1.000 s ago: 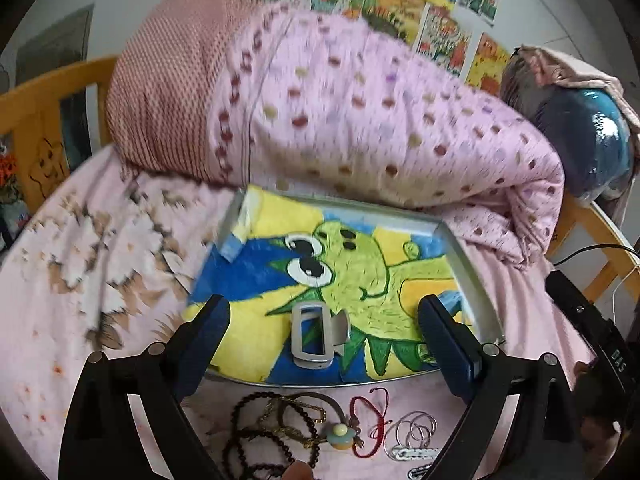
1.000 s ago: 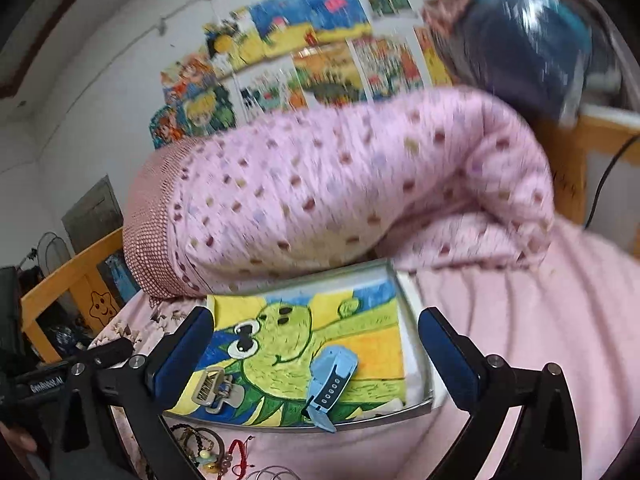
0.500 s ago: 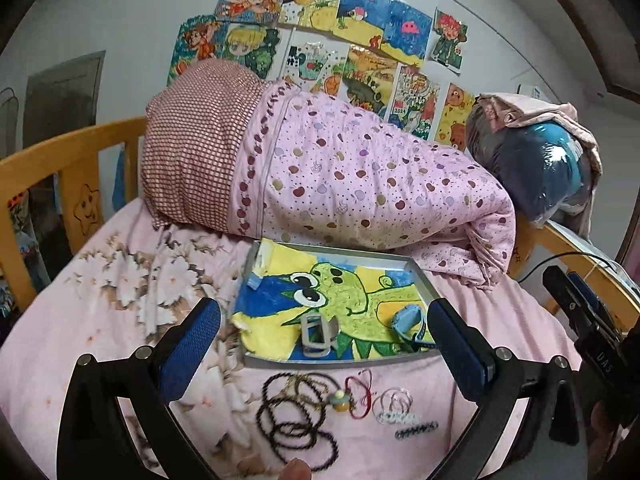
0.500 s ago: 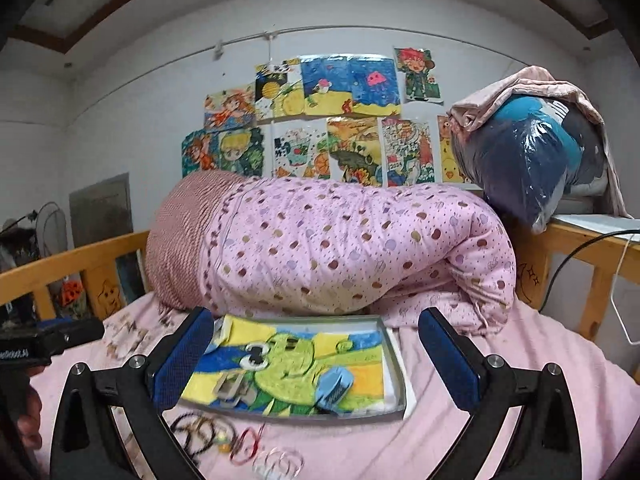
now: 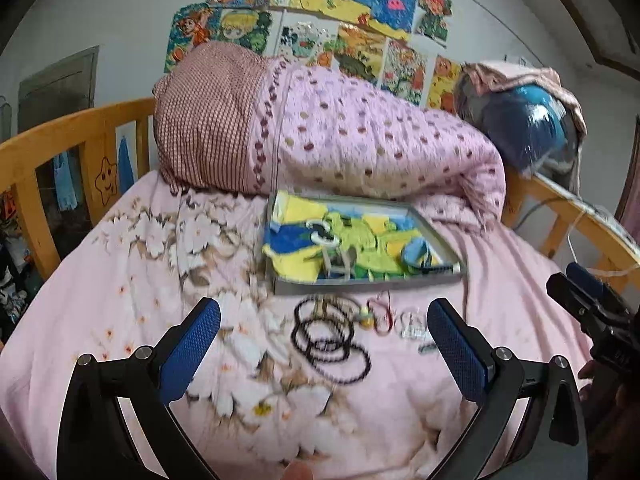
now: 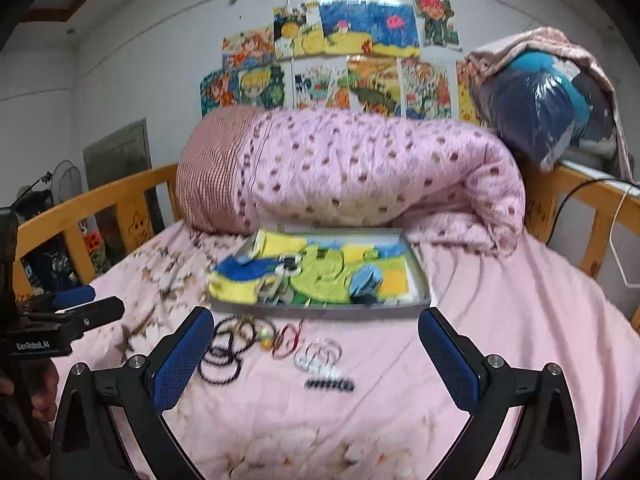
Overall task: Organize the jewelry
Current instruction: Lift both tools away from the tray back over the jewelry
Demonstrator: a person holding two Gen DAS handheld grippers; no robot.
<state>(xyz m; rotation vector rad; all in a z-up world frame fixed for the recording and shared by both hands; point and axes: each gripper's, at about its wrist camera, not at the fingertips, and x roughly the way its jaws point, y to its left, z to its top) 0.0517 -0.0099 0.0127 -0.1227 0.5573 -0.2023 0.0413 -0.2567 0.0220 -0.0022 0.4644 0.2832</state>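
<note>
Pink floral bed (image 5: 120,280), wooden rails, rolled dotted quilt (image 6: 360,172), kids' drawings on wall (image 6: 340,60). Jewelry pile (image 5: 340,328) on sheet just before metal tray (image 6: 420,276). Both tools (image 5: 324,344) (image 6: 316,352) spread, empty. "GenRobot.AI" readable on left tool body.

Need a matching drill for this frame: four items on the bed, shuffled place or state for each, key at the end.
Items
1. black beaded bracelet loops
2. light blue watch strap
3. clear ring bangles
4. left gripper

Places or states
A. lying in the grey metal tray on the cartoon-print cloth
B. open, holding nothing
C. on the pink bedsheet, nearer the tray's left end
D. on the bedsheet, just right of the red cord bracelet

Pairs: 1-C, 2-A, 3-D, 4-B
</note>
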